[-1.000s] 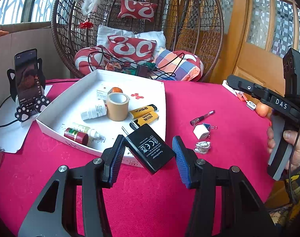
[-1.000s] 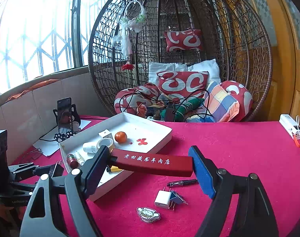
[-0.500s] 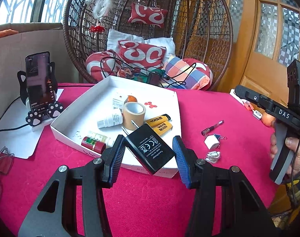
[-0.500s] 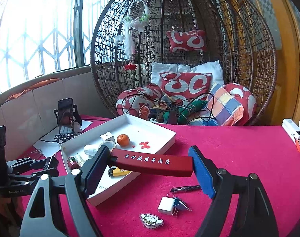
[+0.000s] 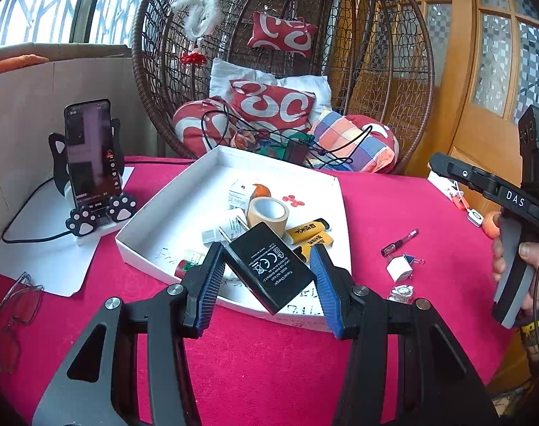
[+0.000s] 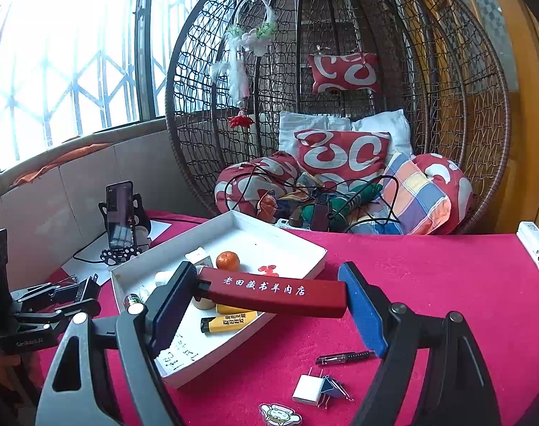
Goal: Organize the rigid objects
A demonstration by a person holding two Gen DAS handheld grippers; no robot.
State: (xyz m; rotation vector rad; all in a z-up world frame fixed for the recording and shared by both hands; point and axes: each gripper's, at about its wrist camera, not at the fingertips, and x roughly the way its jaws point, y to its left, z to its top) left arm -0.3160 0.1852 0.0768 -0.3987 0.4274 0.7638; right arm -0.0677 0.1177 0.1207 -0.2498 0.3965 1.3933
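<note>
Now tilted down over the white tray's (image 5: 234, 305) near rim — left hand-held gripper (image 5: 266, 280) clamped on a black charger (image 5: 269, 269); right hand-held gripper (image 6: 266, 305) clamped end-to-end on a red lighter (image 6: 269, 291), above the red bench (image 6: 429, 277).

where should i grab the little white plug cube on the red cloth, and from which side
Grip the white plug cube across its two flat side faces, coming from above. It lies flat on the red cloth, prongs pointing at the blue binder clip that touches it, so keep the fingers off that end.
</note>
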